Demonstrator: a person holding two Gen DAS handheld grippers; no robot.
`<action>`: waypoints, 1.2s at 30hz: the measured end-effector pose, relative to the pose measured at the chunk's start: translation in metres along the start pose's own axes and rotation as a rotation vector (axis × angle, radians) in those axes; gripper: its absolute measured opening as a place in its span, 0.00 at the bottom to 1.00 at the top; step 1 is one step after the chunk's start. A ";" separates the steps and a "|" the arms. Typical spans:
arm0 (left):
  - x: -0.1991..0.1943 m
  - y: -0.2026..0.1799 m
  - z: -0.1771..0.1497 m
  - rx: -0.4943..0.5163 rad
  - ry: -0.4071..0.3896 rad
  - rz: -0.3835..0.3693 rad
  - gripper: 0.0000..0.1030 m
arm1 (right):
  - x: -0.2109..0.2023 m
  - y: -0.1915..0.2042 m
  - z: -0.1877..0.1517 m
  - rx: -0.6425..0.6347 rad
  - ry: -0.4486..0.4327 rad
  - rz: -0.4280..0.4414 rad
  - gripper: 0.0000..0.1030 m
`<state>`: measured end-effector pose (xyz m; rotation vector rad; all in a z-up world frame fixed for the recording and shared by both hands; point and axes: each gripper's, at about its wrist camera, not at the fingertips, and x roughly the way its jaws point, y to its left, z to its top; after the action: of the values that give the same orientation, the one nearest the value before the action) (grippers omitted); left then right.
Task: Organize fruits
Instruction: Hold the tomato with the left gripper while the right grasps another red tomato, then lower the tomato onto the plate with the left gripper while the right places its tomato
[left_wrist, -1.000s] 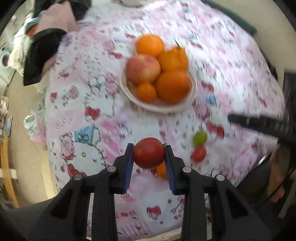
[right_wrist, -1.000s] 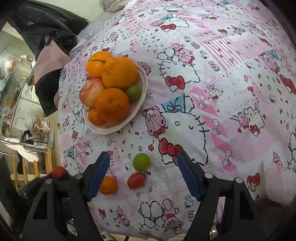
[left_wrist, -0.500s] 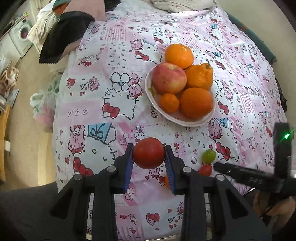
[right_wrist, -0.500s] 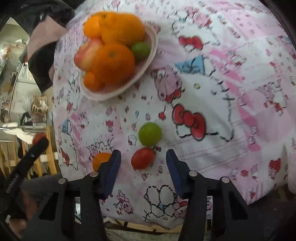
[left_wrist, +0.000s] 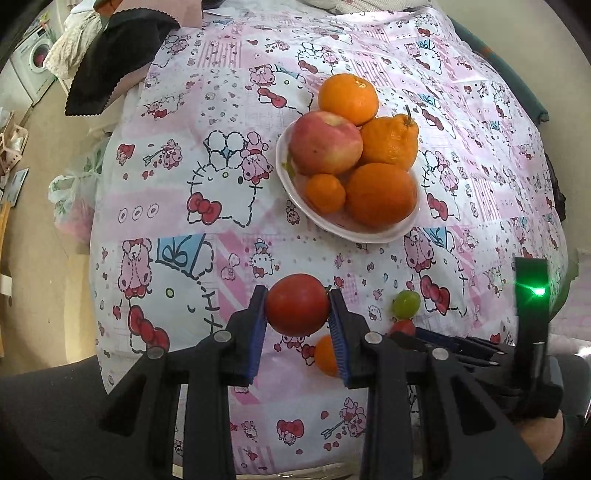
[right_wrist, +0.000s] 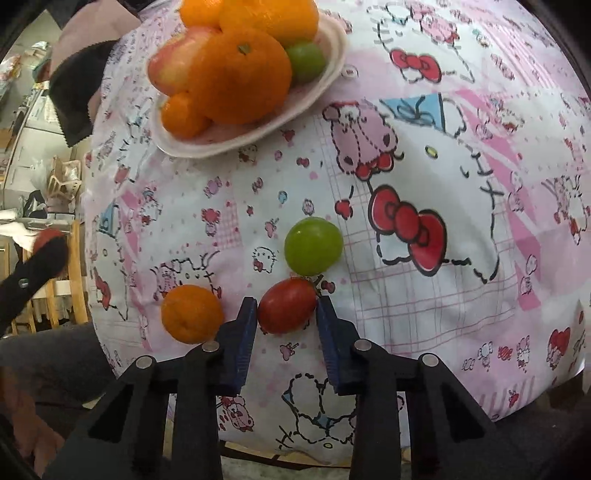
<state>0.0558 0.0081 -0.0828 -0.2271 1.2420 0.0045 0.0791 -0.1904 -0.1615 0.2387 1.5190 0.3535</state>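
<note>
My left gripper (left_wrist: 297, 312) is shut on a red tomato (left_wrist: 296, 309) and holds it above the table's near edge. A white plate (left_wrist: 369, 236) further in holds an apple (left_wrist: 325, 144), oranges and a small mandarin. My right gripper (right_wrist: 286, 312) has closed around a small red tomato (right_wrist: 287, 311) that lies on the cloth, the pads touching its sides. A green grape (right_wrist: 313, 246) lies just beyond it and a small mandarin (right_wrist: 192, 314) to its left. The plate (right_wrist: 258, 133) shows at the upper left of the right wrist view, with a green fruit (right_wrist: 306, 61) in it.
The table has a pink cartoon-print cloth (left_wrist: 221, 177). Dark and pink fabric (left_wrist: 110, 62) lies at the far left corner. The table's near edge drops off right under both grippers. The right gripper's body (left_wrist: 480, 350) sits at the left view's lower right.
My right gripper has come down and forward to the small red tomato and narrowed from wide open to closed around it. My left gripper keeps the tomato and has drifted slightly.
</note>
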 end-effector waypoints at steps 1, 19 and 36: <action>0.001 0.000 0.000 0.002 0.003 0.002 0.27 | -0.004 0.000 -0.001 -0.003 -0.007 0.019 0.34; 0.006 0.003 -0.003 0.015 -0.045 0.070 0.27 | -0.057 0.024 -0.007 -0.100 -0.163 0.159 0.34; -0.025 -0.013 0.004 0.072 -0.209 0.043 0.27 | -0.135 0.008 0.018 -0.064 -0.430 0.287 0.34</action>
<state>0.0533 -0.0006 -0.0562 -0.1330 1.0367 0.0200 0.0944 -0.2322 -0.0328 0.4539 1.0479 0.5405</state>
